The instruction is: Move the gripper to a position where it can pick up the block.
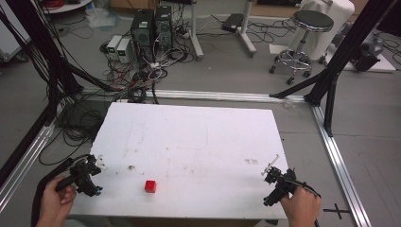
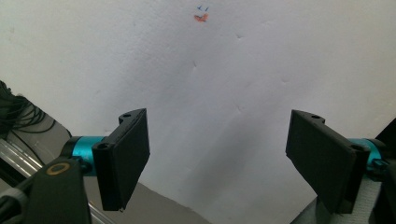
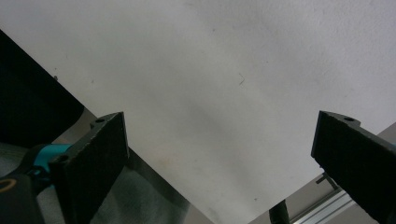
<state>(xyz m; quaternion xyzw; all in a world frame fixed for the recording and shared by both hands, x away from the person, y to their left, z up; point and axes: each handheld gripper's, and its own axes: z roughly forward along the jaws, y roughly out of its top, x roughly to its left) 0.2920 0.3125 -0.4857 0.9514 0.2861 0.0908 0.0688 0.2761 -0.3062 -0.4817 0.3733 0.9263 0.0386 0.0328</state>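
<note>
A small red block (image 1: 150, 186) lies near the front edge of the white surface (image 1: 198, 137), roughly midway between the two hands and well apart from both. The left gripper (image 1: 98, 176) is held at the front left corner of the surface, and its jaws are seen spread wide with nothing between them; in the left gripper view bare white foam and a small red and blue pen mark (image 2: 201, 15) are seen ahead. The right gripper (image 1: 269, 171) is held at the front right corner, its jaws likewise spread wide and empty.

Several risks are judged from this layout. The block sits close to the front edge, so a sweep from either side that meets it before the jaws are lined up around it is likely to push it off the surface towards the person. The block is small against the wide spread of the jaws, so an off-centre closing may twist it or squeeze it out sideways. The surface looks like soft foam, already dented and stained in places, though its material cannot be told for certain from these views; a jaw tip brought down too steeply may dig in and catch. If both grippers are brought to the block at once, a collision between them is possible. The cable (image 1: 45, 182) trailing from the left gripper may drag at the corner and pull the approach off line
</note>
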